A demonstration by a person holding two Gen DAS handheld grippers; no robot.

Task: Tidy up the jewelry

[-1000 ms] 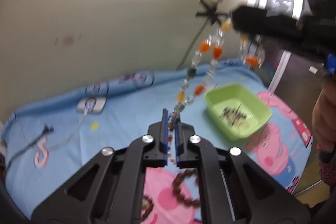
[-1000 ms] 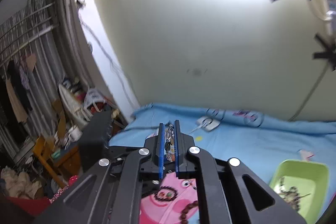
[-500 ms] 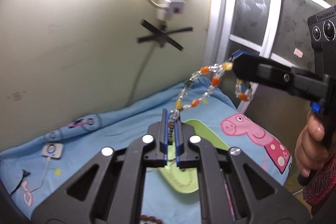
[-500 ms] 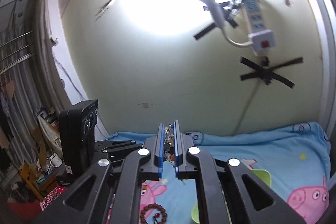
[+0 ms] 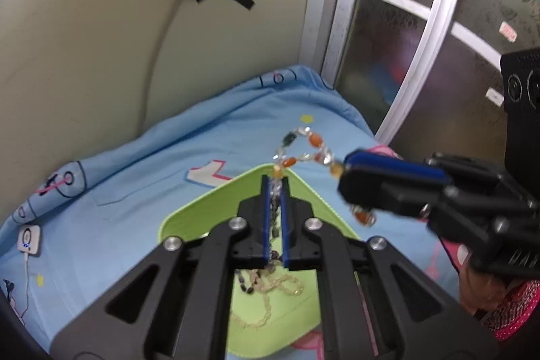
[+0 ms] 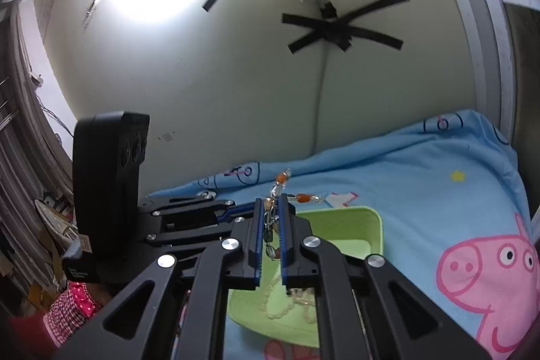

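Both hand-held grippers, left [image 5: 276, 191] & right [image 6: 275, 208], clamped on bead necklace [image 5: 315, 152], now over green tray [image 5: 202, 208].

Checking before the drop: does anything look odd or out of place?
Nothing looks damaged or spilled. The beaded necklace hangs pinched between the left gripper and right gripper over the green tray, which already holds other strands.

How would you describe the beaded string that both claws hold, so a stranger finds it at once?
Find the green tray on the blue cartoon sheet. Above it, the left claw and right claw pinch the beaded string between them. Unlike the pale beads lying in the tray, it has orange, clear and dark green beads.
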